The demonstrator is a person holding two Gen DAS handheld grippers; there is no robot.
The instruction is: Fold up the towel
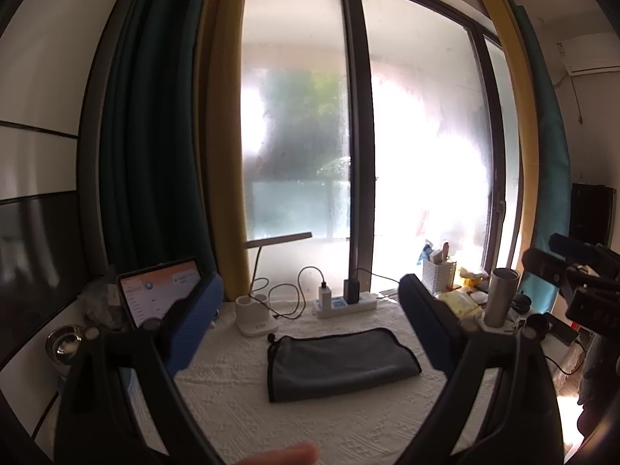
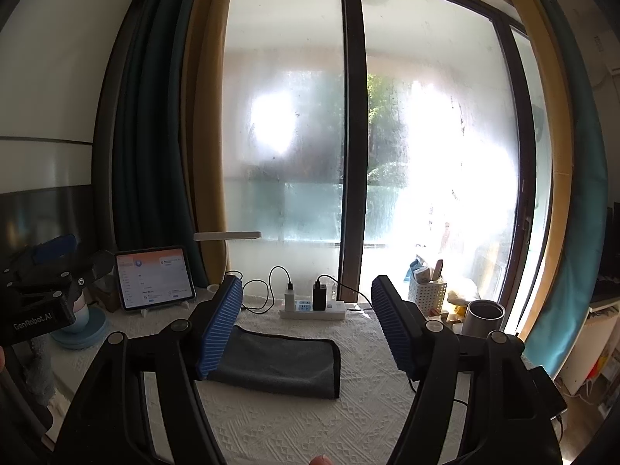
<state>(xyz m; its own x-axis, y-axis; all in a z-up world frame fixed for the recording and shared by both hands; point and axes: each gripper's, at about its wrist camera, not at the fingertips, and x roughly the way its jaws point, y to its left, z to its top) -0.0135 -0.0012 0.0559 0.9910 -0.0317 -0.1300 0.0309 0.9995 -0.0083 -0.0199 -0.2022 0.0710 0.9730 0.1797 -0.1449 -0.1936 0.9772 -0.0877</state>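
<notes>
A dark grey towel (image 1: 337,362) with a black hem lies folded into a flat rectangle on the white textured tablecloth (image 1: 310,422). It also shows in the right wrist view (image 2: 279,362). My left gripper (image 1: 310,317) is open and empty, held above and in front of the towel. My right gripper (image 2: 306,325) is open and empty too, above the towel's near side; its left pad (image 2: 219,333) covers the towel's left end. The right gripper shows at the right edge of the left wrist view (image 1: 581,283), and the left one at the left edge of the right wrist view (image 2: 38,294).
Behind the towel: a white power strip (image 1: 345,304) with chargers and cables, a white lamp base (image 1: 257,319), a tablet (image 2: 153,283). At the right: a white basket (image 2: 428,294), a steel tumbler (image 1: 500,296), yellow wipes (image 1: 461,304). A large window stands behind.
</notes>
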